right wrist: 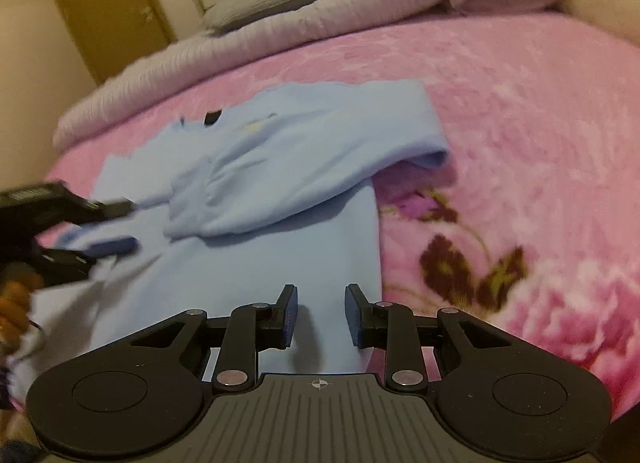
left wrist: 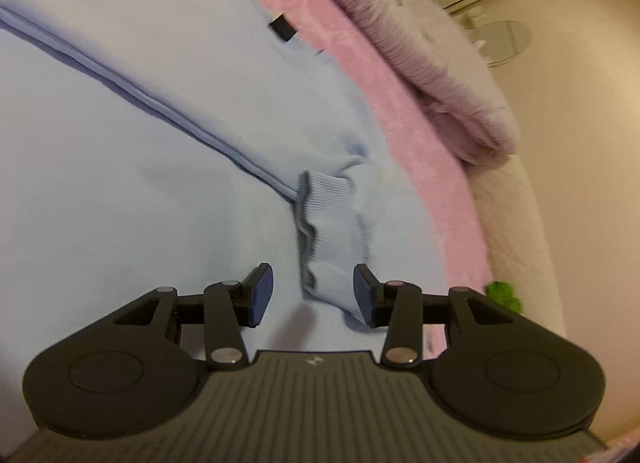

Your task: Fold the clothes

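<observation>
- On the pink blanket (right wrist: 500, 111) lies the sweatshirt (right wrist: 288, 247), pale blue, spread flat with a sleeve (right wrist: 304, 167) folded across the chest and its ribbed cuff (left wrist: 332, 231) ending on the body.
- Soft, light knit, I judge: it will drape and sag the moment it is lifted, and a single-point pinch will let the rest trail and undo the sleeve fold.
- Thick ribbed bands at cuff and hem look the firmest places to pinch; plain body fabric would bunch between pads.
- For the next fold, taking the bottom hem at both corners seems best, one gripper each, lifting together so the panel stays taut.
- Plush blanket underneath may drag on the cloth, so lifting beats sliding.
- Left gripper (left wrist: 314, 295) stands wide apart; the cuff end lies between its pads, against the right-hand one but not squeezed, so nothing is held.
- Right gripper (right wrist: 320, 315) is partly open over the lower body of the sweatshirt, near its side edge, gripping nothing.
- Beyond the blanket sits a rolled grey quilt (right wrist: 256, 27); a door (right wrist: 104, 3) shows behind.
</observation>
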`<action>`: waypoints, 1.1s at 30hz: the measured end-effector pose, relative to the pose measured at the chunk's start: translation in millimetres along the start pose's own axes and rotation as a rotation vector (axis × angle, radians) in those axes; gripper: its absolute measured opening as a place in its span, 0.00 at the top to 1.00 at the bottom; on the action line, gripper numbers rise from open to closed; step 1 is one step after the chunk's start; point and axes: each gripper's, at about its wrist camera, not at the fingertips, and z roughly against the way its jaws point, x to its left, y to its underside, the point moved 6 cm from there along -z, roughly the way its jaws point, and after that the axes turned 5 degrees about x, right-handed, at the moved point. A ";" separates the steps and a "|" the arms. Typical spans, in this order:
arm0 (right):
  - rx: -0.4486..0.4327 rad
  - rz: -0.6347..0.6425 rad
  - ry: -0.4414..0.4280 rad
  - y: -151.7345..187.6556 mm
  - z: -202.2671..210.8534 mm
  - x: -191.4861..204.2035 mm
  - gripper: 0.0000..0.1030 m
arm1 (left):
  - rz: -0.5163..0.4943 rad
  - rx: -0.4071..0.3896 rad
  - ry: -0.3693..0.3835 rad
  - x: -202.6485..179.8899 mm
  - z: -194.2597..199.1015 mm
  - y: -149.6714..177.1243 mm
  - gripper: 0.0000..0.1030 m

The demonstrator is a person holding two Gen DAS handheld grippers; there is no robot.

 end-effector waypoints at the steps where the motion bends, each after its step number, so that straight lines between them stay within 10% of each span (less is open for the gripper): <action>1: -0.003 -0.011 -0.006 -3.1 0.6 -1.2 0.73 | 0.005 -0.008 0.004 -1.2 -6.0 -1.3 0.63; 5: -0.022 -0.044 -0.027 -3.9 4.9 -3.4 0.73 | -0.019 -0.001 0.065 -16.1 -29.9 -7.4 0.63; 12: -0.028 -0.078 -0.051 -7.3 4.5 -9.5 0.73 | -0.331 -0.110 0.136 -58.2 5.3 -46.7 1.00; 20: -0.009 -0.069 -0.036 -10.6 2.0 -9.4 0.73 | -0.475 -0.303 -0.150 5.4 110.2 -124.2 1.00; 25: 0.004 -0.046 -0.010 -10.9 -0.6 -6.2 0.73 | -0.354 -0.272 -0.312 80.1 105.8 -122.3 0.99; 33: 0.018 -0.003 0.026 -10.8 -3.8 -1.9 0.73 | -0.010 -0.269 -0.073 107.6 103.9 -119.2 0.73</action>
